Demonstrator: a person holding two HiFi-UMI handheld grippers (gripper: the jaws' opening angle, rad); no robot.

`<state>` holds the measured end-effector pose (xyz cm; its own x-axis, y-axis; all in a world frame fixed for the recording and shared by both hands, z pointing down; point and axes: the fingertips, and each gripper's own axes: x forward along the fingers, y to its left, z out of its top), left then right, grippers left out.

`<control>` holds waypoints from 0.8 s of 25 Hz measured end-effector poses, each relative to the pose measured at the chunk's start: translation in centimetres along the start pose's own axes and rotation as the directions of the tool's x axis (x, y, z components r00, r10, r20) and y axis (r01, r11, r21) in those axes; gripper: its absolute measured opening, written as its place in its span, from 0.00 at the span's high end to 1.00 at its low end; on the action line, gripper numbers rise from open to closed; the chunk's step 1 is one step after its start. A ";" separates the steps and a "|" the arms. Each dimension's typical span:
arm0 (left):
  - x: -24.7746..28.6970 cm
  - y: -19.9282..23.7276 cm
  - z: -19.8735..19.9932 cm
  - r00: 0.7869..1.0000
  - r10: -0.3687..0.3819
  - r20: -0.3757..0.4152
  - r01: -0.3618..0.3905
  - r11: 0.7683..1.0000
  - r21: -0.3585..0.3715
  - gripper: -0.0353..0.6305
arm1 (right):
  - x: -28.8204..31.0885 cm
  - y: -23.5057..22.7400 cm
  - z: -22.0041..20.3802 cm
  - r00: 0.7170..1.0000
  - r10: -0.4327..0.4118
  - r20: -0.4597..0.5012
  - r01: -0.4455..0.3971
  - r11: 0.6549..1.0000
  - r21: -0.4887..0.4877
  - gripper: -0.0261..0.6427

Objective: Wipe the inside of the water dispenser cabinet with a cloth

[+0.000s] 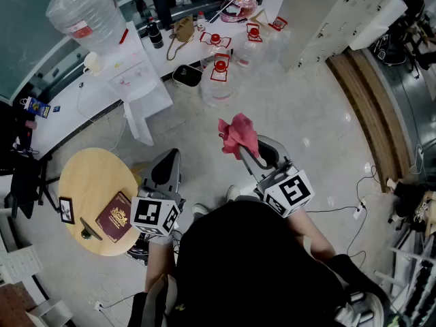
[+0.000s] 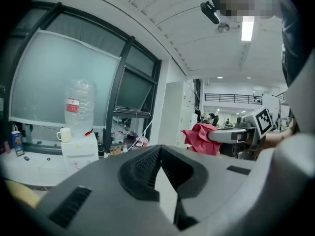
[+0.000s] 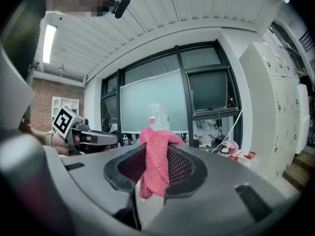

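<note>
My right gripper (image 1: 246,152) (image 3: 156,151) is shut on a pink cloth (image 1: 237,133) (image 3: 155,167), which bunches above the jaws and hangs down between them. I hold it at mid height over the floor. My left gripper (image 1: 167,163) (image 2: 158,151) is shut with nothing in it, level with the right one and to its left. The white water dispenser (image 1: 139,80) (image 2: 78,149) stands ahead and to the left against the window wall, with a clear bottle (image 1: 85,9) on top. Both grippers are well short of it. Its cabinet front is too small to make out.
A round wooden table (image 1: 85,176) with a red book (image 1: 114,216) stands close on my left. Several water bottles (image 1: 218,80) sit on the floor ahead, by a white counter (image 1: 184,43). White lockers (image 1: 340,19) line the right side. Cables (image 1: 354,213) trail across the floor.
</note>
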<state>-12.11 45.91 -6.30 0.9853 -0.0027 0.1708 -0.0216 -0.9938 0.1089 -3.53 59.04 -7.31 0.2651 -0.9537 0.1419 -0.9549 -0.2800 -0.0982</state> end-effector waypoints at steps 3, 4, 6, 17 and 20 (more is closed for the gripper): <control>1.5 -1.1 -0.3 1.000 0.003 -0.007 -0.003 1.000 -0.003 0.94 | -0.6 -1.6 -0.4 1.000 0.010 0.000 -0.010 1.000 0.003 0.80; 2.0 -1.5 -0.4 1.000 0.005 -0.009 -0.005 1.000 -0.005 0.94 | -0.9 -2.1 -0.4 1.000 0.015 -0.001 -0.015 1.000 0.004 0.80; 3.0 -2.2 -0.3 1.000 0.011 -0.015 -0.011 1.000 -0.006 0.94 | -1.4 -3.1 -0.5 1.000 0.026 -0.003 -0.026 1.000 0.006 0.80; 7.4 -2.6 -2.0 0.993 0.064 -0.094 -0.063 0.998 0.009 0.94 | -0.3 -8.2 -2.5 0.998 0.059 -0.029 -0.058 0.998 0.033 0.80; 9.2 -0.3 -2.5 0.992 0.076 -0.099 -0.077 0.997 -0.006 0.94 | 2.1 -9.7 -2.8 0.998 0.050 -0.040 -0.049 0.998 0.045 0.80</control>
<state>-3.48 46.42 -2.33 0.9591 -0.0676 0.2748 -0.0987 -0.9900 0.1010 5.89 60.01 -3.28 0.2109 -0.9615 0.1763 -0.9597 -0.2380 -0.1496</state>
